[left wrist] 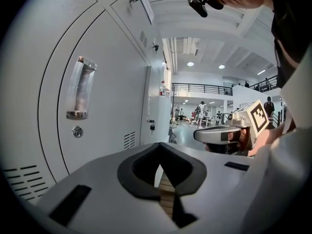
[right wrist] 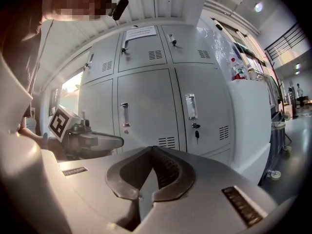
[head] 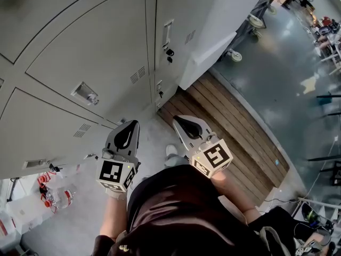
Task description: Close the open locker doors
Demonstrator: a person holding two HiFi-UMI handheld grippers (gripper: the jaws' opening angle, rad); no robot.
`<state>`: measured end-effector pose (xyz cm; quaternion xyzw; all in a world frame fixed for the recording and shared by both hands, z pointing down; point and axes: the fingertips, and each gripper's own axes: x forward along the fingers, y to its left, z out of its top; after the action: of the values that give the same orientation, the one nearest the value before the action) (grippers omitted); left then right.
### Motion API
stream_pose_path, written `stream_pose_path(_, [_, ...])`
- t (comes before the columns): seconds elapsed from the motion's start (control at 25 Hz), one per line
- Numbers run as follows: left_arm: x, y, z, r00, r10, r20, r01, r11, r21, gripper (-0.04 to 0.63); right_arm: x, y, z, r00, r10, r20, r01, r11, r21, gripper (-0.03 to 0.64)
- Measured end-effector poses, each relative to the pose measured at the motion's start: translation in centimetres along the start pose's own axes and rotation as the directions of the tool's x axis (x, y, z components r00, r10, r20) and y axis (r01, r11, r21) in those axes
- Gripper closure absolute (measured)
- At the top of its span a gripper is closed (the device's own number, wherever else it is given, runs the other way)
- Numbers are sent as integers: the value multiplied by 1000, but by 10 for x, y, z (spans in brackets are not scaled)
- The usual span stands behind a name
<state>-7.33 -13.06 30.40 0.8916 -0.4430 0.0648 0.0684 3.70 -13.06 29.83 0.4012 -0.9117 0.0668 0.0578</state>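
Note:
A bank of grey locker doors [head: 96,52] fills the left and top of the head view; every door I see there lies flush. My left gripper [head: 129,125] and right gripper [head: 179,120] hang side by side in front of them, pointing at the lockers and touching nothing. Both are shut and empty. In the left gripper view the left gripper [left wrist: 158,145] faces a door with a clear handle [left wrist: 80,89] and a lock [left wrist: 77,131]. The right gripper [right wrist: 152,148] faces two doors with handles [right wrist: 191,106], one with a key [right wrist: 196,133].
A white cabinet [head: 213,36] juts out to the right of the lockers, above a wooden slat platform [head: 234,127]. Wheeled furniture [head: 234,56] stands on the grey floor beyond. Bottles [head: 53,193] lie at the lower left. Cables [head: 314,217] run at the lower right.

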Motion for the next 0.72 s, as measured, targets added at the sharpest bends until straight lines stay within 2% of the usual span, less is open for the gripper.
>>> stream_pose_path(0.28, [-5, -4, -3, 1000, 5, -12, -5, 1000, 10, 578, -7, 1, 1, 1000, -15, 12, 15, 1000, -17, 589])
stream_pose_path(0.72, [-6, -8, -4, 1000, 10, -24, -9, 1000, 19, 577, -13, -3, -6, 1000, -24, 19, 23, 1000, 11, 590])
